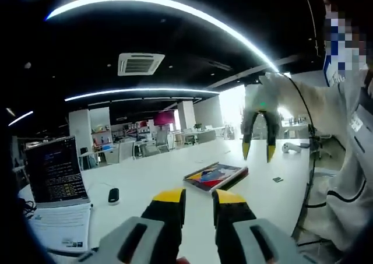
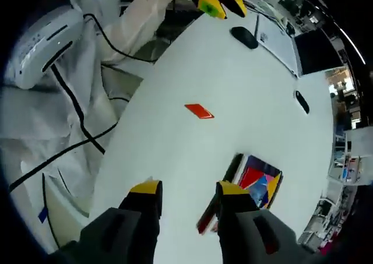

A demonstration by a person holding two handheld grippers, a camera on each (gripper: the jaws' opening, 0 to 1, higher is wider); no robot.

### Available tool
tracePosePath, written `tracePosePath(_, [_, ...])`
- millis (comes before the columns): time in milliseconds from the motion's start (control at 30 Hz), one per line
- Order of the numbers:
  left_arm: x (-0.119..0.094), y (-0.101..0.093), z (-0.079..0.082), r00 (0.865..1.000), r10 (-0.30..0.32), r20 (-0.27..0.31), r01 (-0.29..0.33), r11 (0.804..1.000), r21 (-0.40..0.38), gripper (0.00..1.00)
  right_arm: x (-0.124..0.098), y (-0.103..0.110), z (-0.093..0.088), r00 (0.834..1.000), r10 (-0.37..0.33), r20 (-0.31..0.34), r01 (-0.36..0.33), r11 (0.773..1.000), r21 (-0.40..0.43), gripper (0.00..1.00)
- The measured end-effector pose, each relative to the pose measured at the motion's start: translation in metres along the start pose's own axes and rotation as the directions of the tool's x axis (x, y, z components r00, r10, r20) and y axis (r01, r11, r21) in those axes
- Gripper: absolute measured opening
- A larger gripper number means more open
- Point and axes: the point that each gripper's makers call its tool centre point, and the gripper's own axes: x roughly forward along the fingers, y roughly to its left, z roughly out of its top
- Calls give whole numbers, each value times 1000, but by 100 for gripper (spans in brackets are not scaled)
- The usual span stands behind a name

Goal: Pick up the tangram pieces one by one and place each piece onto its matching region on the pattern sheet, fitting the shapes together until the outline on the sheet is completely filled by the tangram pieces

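1. Yellow-tipped right gripper (image 2: 182,189) hangs spread and empty above the white table (image 2: 233,83); left gripper (image 1: 199,197) likewise.
2. Orange tangram piece (image 2: 199,111) lies loose, apart from the tray (image 2: 259,180).
3. Judged thin, light, rigid: pinch opposite edges.

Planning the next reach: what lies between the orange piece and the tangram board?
In the right gripper view, only bare white table separates the orange piece from the tangram board.

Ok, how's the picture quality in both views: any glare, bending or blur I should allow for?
Left gripper view: dark ceiling with curved white light strips bowed by the fisheye; the bright window behind the right gripper is blown out. Right gripper view: the white table is evenly lit and rolled sideways; the small red flat piece is sharp, the colourful tangram tray slightly soft.
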Motion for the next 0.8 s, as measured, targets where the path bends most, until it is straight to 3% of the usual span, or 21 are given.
tracePosePath(100, [5,0,1,1000,0,1,0,1000,2,21,-9,14,-37,999,-37,37,33,996,86,35])
tracePosePath(200, [10,-8,2,1000,-28,-3,28,1000,14,21,4,14,-44,997,-64,34,59,990,131,34])
tracePosePath(300, [12,-13,1,999,-41,-13,41,999,24,21,23,22,-17,990,-27,136,9,991,130,31])
tracePosePath(433, [17,-16,3,999,-43,-13,44,999,24,21,66,48,19,980,127,153,-128,992,-3,30])
tracePosePath(500, [18,-18,2,999,-48,-21,49,998,30,21,83,60,41,960,211,184,-214,977,-3,30])
tracePosePath(567, [17,-19,4,998,-52,-18,53,998,32,21,92,69,61,931,290,222,-317,943,97,29])
tracePosePath(600, [17,-18,5,999,-50,-12,51,998,33,21,95,70,81,893,326,311,-391,904,175,29])
tracePosePath(633, [16,-17,6,999,-48,-6,48,998,31,21,97,70,102,836,367,407,-497,822,280,28])
tracePosePath(667, [16,-17,8,999,-47,1,47,998,29,21,102,62,108,830,357,429,-518,778,355,26])
tracePosePath(700, [16,-17,8,999,-46,5,46,999,25,21,110,51,106,850,326,414,-494,768,409,24])
tracePosePath(733, [16,-17,8,999,-45,5,45,999,23,21,120,41,100,882,288,372,-440,787,432,23])
tracePosePath(767, [15,-16,7,999,-43,2,43,999,26,21,119,34,109,863,288,415,-461,785,413,17])
tracePosePath(800, [14,-15,7,999,-42,2,42,999,26,21,123,24,107,891,225,395,-414,761,500,14])
